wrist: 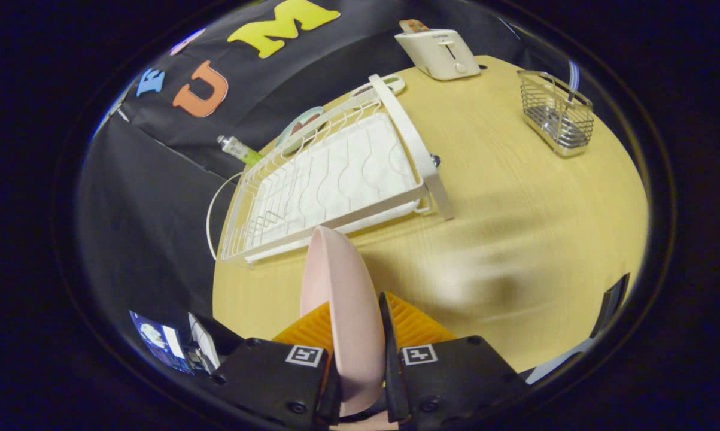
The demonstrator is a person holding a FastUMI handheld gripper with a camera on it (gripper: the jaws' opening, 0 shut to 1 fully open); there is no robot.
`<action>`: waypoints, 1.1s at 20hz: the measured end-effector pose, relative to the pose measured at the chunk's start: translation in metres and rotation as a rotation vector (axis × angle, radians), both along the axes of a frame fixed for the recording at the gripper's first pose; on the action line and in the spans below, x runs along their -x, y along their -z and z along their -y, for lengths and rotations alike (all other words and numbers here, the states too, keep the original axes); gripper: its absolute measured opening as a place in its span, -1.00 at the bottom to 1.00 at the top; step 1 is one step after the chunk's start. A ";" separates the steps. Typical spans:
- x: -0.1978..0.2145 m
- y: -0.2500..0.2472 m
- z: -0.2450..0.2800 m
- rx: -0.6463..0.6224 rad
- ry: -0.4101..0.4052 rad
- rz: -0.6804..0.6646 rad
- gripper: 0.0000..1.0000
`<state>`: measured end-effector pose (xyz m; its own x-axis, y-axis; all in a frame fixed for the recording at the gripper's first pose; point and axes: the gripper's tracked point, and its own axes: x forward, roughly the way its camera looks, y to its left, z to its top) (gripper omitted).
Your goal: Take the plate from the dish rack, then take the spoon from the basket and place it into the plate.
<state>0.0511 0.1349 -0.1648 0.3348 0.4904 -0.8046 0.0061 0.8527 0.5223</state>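
Both fingers (321, 326) of the gripper (355, 335) press on the pale pink round plate (342, 293), which stands on edge between them and rises just ahead of their tips — clamped from either side, lifted clear of the light wooden tabletop (515, 227). Beyond the plate, toward 12 o'clock and a little to 11, lies the white wire dish rack (330, 185) with its white ribbed drip tray; its slots nearest the fingers look bare, while two further plates (303, 126) stand at its far end. Just past the rack at 10 o'clock, a small green-and-white tube (238, 149) rests near the table's edge. At 1 o'clock, far across the table, sits a cream-coloured toaster (440, 52) with a slice poking out. At 2 o'clock, well apart from the rack, stands the small silver wire basket (556, 114) — a thin handle (572, 81) rises from it, likely the spoon, though too small to tell surely.
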 end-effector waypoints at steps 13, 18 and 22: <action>-0.014 0.019 0.030 -0.168 0.048 -0.010 0.09; -0.008 -0.011 0.063 -0.068 0.022 0.199 0.33; -0.008 -0.049 0.121 0.064 0.093 0.455 0.77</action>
